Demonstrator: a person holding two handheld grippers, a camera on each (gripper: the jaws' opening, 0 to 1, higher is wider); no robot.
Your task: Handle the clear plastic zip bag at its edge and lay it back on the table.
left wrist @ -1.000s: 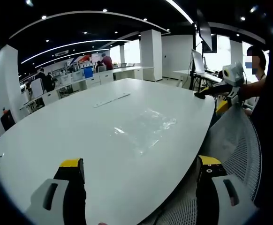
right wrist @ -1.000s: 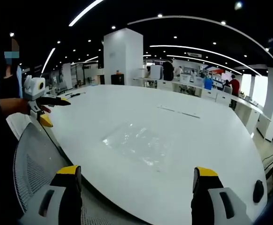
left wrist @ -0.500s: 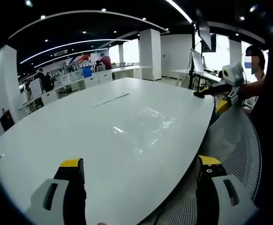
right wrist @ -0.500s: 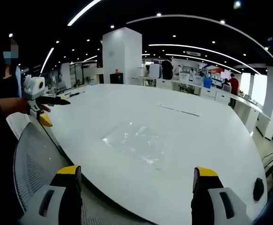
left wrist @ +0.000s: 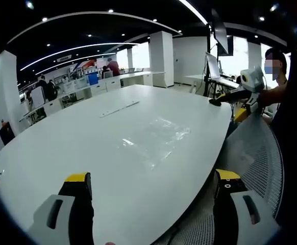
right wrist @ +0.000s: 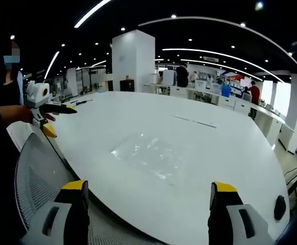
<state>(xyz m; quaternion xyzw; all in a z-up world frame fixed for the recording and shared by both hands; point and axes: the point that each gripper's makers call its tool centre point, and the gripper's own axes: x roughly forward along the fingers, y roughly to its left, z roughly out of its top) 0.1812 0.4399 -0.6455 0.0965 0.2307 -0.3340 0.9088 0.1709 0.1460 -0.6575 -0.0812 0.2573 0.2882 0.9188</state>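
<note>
**Approach pending: bag flat on table**

My left gripper (left wrist: 151,204) and right gripper (right wrist: 148,206) both stand released, jaws wide apart, holding nothing, above a mesh chair back (right wrist: 39,168). Beyond, the clear plastic zip bag (right wrist: 151,155) lies flat, thin, crinkled and glossy, near the middle of the smooth white table (left wrist: 62,148). I judge the edge grasp not yet begun; the next move calls for reaching forward, low, to pinch one edge.
</note>
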